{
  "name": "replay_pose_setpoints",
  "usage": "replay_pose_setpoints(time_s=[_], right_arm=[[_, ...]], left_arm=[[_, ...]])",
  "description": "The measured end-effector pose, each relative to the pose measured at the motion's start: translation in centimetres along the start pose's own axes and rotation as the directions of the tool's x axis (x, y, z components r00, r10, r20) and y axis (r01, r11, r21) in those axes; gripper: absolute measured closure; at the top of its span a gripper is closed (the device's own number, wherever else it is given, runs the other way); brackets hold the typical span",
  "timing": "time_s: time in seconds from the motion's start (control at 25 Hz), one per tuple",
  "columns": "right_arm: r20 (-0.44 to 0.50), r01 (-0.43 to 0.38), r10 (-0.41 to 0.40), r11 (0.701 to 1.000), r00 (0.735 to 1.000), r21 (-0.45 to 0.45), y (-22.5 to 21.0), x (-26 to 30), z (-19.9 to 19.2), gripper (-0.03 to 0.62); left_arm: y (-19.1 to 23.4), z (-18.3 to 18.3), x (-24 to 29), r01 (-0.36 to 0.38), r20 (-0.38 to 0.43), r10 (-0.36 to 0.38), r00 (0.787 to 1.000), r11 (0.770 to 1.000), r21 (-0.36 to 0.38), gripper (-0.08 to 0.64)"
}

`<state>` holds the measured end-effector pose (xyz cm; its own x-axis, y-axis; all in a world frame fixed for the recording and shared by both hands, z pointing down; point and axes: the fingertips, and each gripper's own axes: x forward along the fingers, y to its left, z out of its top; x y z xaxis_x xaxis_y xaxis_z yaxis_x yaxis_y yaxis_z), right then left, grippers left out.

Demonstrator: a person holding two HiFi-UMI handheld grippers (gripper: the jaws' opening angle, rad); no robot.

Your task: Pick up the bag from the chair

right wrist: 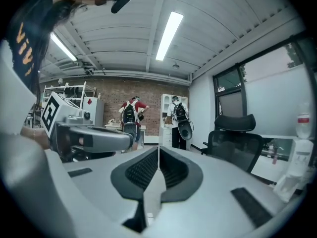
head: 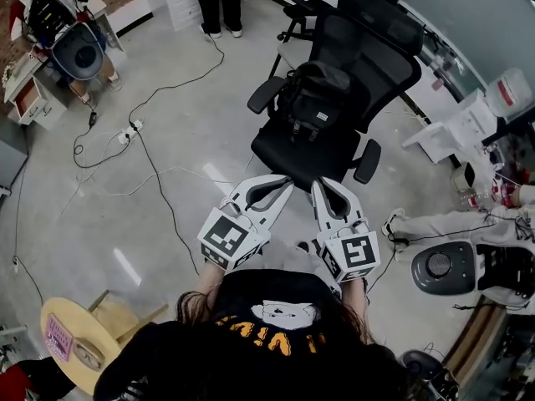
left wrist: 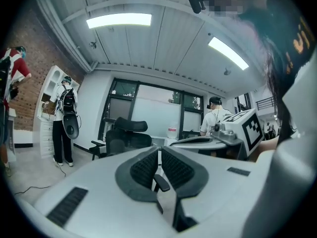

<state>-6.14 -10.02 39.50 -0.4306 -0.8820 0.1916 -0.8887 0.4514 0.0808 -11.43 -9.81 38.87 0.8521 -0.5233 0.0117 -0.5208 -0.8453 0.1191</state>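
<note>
Black backpack (head: 313,98) is sitting on the seat of a black office chair (head: 380,57), leaning against the backrest. Both grippers are hovering side by side near the seat's front edge, not touching the backpack. Left gripper (head: 287,183) is pressing its jaws together at the tips, pinching nothing. Right gripper (head: 326,184) is doing likewise. Cables (head: 159,174) are lying across the grey floor (head: 209,115).
</note>
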Motion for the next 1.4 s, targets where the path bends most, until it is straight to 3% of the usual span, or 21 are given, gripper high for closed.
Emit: replay_pose_setpoints(time_s=[0.56,0.8,1.2,1.4], right_arm=[[-0.016,-0.044,0.044,0.999,0.999,0.019,-6.3,4.5,-0.7,0.586],[-0.016,-0.054,0.055,0.998,0.998,0.045,-13.3,8.1,-1.2,0.586],[-0.076,-0.071,0.076,0.995,0.994,0.068,-25.0,15.1,-4.2,0.584],[-0.14,-0.121,0.131,0.989,0.981,0.079,-28.2,19.0,-7.1,0.494]], left_arm=[[2.4,0.6,6.9,-0.014,-0.018,0.014,1.0,1.0,-0.002,0.535],[5.3,1.2,14.0,-0.015,-0.033,0.016,0.999,1.0,0.013,0.535],[9.4,1.1,25.4,-0.014,-0.051,0.013,0.999,1.0,-0.027,0.535],[11.8,0.2,28.6,-0.055,-0.095,0.054,0.994,0.999,-0.002,0.535]])
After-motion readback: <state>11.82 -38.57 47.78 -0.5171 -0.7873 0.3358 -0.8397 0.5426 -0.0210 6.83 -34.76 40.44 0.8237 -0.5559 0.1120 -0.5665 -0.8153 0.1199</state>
